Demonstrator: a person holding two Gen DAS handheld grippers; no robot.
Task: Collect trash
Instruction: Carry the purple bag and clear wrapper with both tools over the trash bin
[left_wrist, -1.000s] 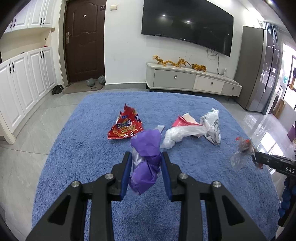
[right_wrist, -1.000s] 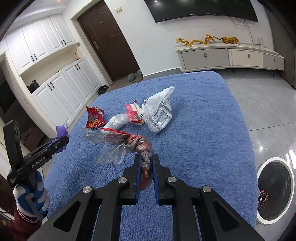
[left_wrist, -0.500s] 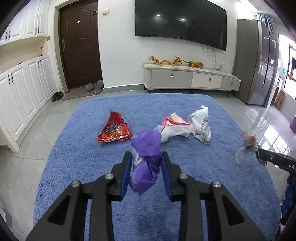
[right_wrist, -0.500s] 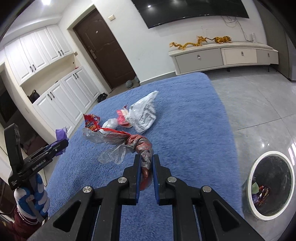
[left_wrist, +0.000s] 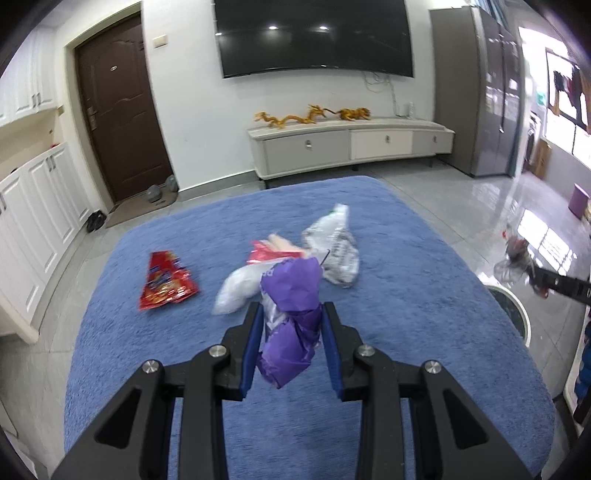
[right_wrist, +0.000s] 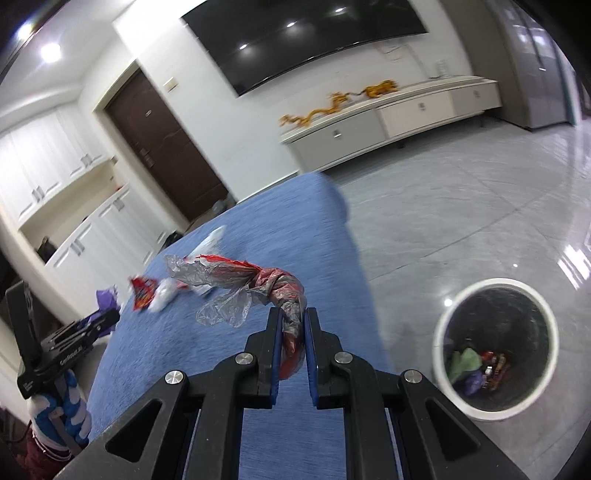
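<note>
You are gripping a crumpled purple wrapper (left_wrist: 295, 317) in the jaws of your left gripper (left_wrist: 291, 347), above the blue rug (left_wrist: 406, 266). Your right gripper (right_wrist: 291, 350) is clamping a twisted red and clear plastic bag (right_wrist: 258, 284), with the white-rimmed trash bin (right_wrist: 439, 332) on the floor just beside the rug. A red snack packet (left_wrist: 164, 280) and pale bags (left_wrist: 332, 247) are lying on the rug.

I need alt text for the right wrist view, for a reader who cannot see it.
The right tongs are shut on a twisted red and clear plastic wrapper, held above a blue rug. A white bin with some trash inside stands on the grey tile floor to the right. More litter lies on the rug further back.
</note>
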